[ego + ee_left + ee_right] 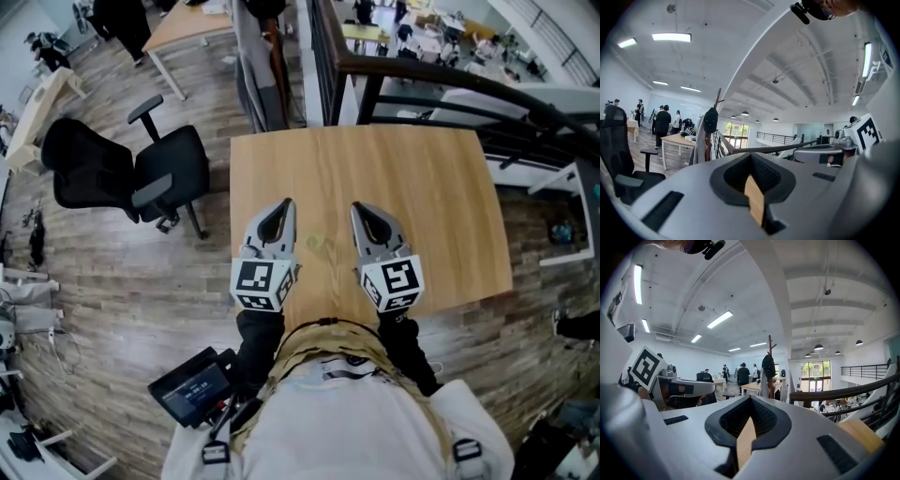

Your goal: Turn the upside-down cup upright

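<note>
I see no cup clearly in any view; only a faint pale greenish patch (317, 244) shows on the wooden table (422, 187), between the two grippers. My left gripper (284, 204) and right gripper (359, 208) are held side by side over the table's near edge, both pointing away from me. Each has its jaws together with nothing between them. The left gripper view shows the left gripper (751, 154) pointing level into the room, tips met. In the right gripper view the right gripper (750, 398) looks the same, with a corner of the table (860, 432) below.
A black office chair (131, 169) stands left of the table. A dark railing (422, 75) runs behind its far edge. A coat rack (711, 122) and several people by a desk (677, 138) are farther off. A black device (192, 384) hangs at my waist.
</note>
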Demonstrator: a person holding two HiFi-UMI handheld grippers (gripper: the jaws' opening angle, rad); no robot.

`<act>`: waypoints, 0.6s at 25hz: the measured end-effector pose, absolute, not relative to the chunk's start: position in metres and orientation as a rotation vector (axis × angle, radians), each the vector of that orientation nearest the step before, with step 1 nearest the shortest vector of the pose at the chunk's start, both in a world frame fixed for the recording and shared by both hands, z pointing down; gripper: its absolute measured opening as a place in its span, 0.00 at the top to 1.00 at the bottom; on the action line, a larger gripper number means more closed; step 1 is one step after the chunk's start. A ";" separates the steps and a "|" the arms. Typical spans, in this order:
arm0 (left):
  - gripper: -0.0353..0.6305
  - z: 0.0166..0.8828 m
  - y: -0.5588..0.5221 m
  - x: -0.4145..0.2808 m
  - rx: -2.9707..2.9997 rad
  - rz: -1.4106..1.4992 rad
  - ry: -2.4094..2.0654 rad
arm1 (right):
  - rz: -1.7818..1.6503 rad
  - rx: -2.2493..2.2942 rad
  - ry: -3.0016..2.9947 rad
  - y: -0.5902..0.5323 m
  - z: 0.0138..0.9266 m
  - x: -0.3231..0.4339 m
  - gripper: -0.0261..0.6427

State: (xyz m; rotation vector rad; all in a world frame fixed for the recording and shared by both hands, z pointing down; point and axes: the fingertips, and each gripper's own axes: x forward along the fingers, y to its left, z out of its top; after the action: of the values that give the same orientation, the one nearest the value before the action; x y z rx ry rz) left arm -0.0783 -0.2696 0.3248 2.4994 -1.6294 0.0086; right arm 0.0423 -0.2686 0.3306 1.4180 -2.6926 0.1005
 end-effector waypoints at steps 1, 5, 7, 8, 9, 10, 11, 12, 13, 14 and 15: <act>0.95 0.323 -0.269 -0.077 2.503 0.004 -1.626 | 0.096 1.421 -2.694 -0.268 0.329 0.043 0.93; 0.95 0.324 -0.268 -0.074 2.514 0.008 -1.611 | 0.084 1.435 -2.694 -0.268 0.325 0.045 0.93; 0.95 0.326 -0.267 -0.073 2.518 0.017 -1.601 | 0.082 1.439 -2.696 -0.267 0.324 0.045 0.93; 0.95 0.326 -0.267 -0.073 2.521 0.021 -1.597 | 0.081 1.439 -2.697 -0.267 0.324 0.045 0.93; 0.95 0.327 -0.267 -0.073 2.523 0.024 -1.593 | 0.079 1.439 -2.698 -0.267 0.323 0.044 0.93; 0.95 0.327 -0.266 -0.073 2.525 0.026 -1.589 | 0.079 1.439 -2.698 -0.266 0.323 0.043 0.93; 0.95 0.328 -0.266 -0.073 2.526 0.027 -1.586 | 0.079 1.439 -2.697 -0.266 0.324 0.043 0.93; 0.95 0.329 -0.266 -0.073 2.526 0.029 -1.585 | 0.079 1.439 -2.695 -0.265 0.324 0.043 0.93; 0.95 0.329 -0.266 -0.072 2.527 0.032 -1.585 | 0.078 1.438 -2.694 -0.266 0.324 0.043 0.93; 0.95 0.330 -0.267 -0.072 2.528 0.035 -1.586 | 0.075 1.435 -2.695 -0.266 0.324 0.043 0.93; 0.95 0.330 -0.267 -0.071 2.529 0.036 -1.586 | 0.070 1.432 -2.696 -0.266 0.324 0.043 0.93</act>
State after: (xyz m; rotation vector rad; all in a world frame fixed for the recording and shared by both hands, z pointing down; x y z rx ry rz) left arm -0.0707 -0.2671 0.3297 2.5292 -1.5862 0.0363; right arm 0.0431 -0.2659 0.3240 1.4324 -2.6962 0.0702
